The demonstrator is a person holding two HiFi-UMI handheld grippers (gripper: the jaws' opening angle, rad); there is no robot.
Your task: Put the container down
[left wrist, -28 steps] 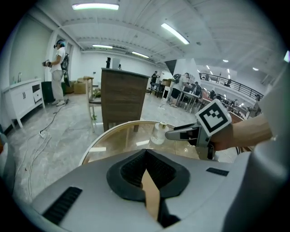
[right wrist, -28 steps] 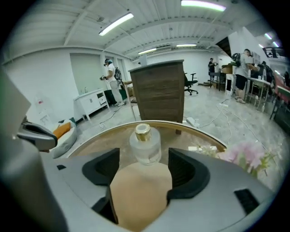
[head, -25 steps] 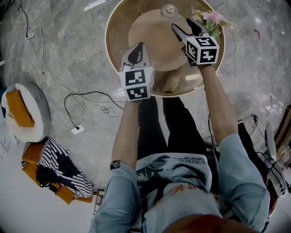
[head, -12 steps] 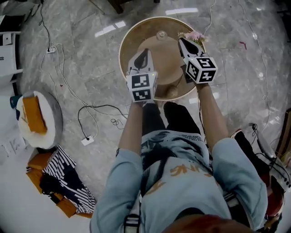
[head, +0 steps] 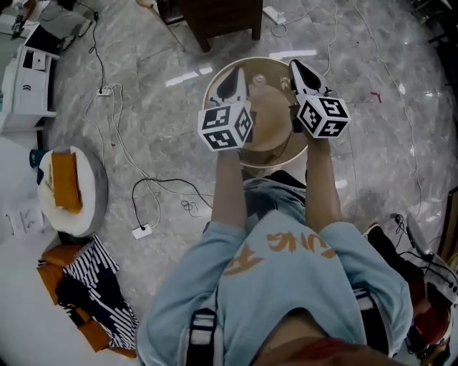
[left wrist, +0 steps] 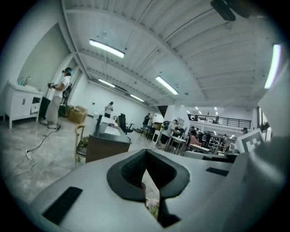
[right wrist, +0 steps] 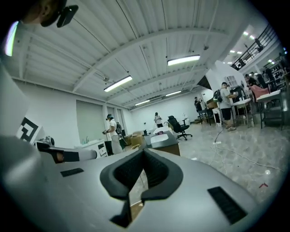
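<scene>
In the head view a tan round container (head: 270, 118) with a small knob (head: 259, 80) on top rests on a round glass table (head: 212, 93). Both grippers hover above the table, to either side of the container, touching nothing. The left gripper (head: 230, 82) is shut and empty. The right gripper (head: 301, 71) is also shut and empty. In the left gripper view the jaws (left wrist: 146, 170) meet at their tips and point out into the room. The right gripper view shows its jaws (right wrist: 143, 162) closed the same way. Pink flowers (left wrist: 152, 205) peek through the gap below the left jaws.
A dark wooden cabinet (head: 220, 18) stands beyond the table. Cables and a white adapter (head: 142, 231) lie on the marble floor at left. A round white cushion with an orange item (head: 70, 191) and a striped cloth (head: 94, 282) lie further left. People (right wrist: 112, 133) stand across the room.
The right jaws, open a second ago, have shut on nothing. Both grippers have risen above the table, and the head view has pulled up and back, so the table looks smaller.
</scene>
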